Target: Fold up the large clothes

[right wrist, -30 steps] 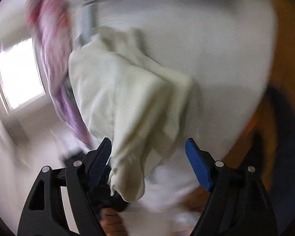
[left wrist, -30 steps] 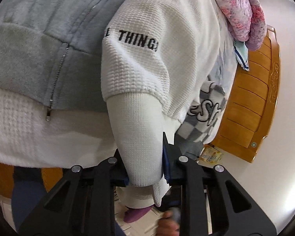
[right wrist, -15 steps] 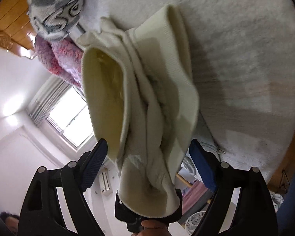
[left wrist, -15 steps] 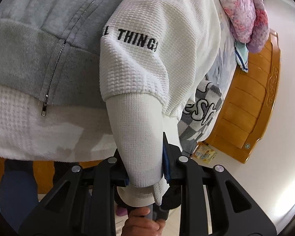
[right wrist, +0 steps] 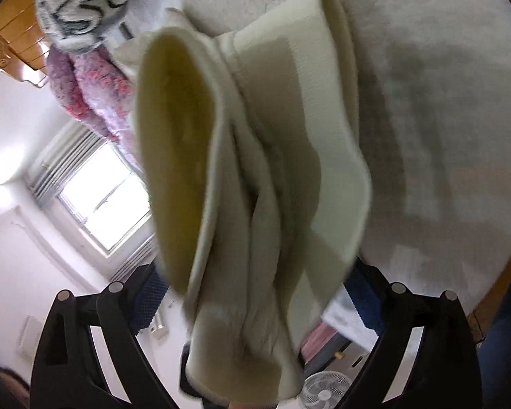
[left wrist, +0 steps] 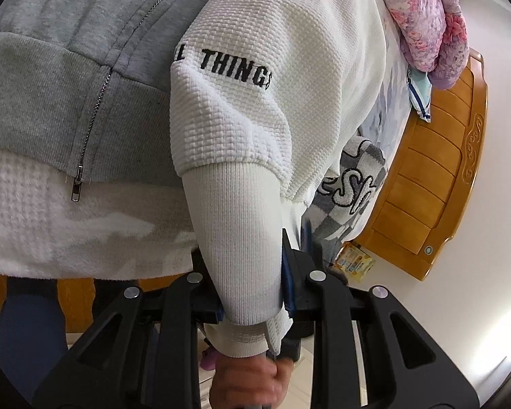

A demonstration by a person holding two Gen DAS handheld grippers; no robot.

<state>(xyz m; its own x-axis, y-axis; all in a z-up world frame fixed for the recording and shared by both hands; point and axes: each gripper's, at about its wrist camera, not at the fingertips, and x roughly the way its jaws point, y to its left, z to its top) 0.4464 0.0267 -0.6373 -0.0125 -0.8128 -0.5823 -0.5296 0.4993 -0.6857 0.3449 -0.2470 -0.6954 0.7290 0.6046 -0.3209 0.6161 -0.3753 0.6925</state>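
Not much has moved on the left side since half a second ago, while the right view has swung a bit closer to the bunched cream cloth. Over at 9 o'clock the grey zip hoodie [left wrist: 68, 78] lies on the bed, and the left gripper [left wrist: 252, 293] is pinching the ribbed cuff [left wrist: 238, 238] of the white sweater [left wrist: 272, 85]. The right gripper [right wrist: 255, 306] has the cream cloth [right wrist: 248, 187] draped between its jaws, which look spread apart. Looks like mid-fold, carrying a sleeve; next I'd guess laying it flat inward. The wooden headboard [left wrist: 436, 170] at 3 o'clock limits the room.
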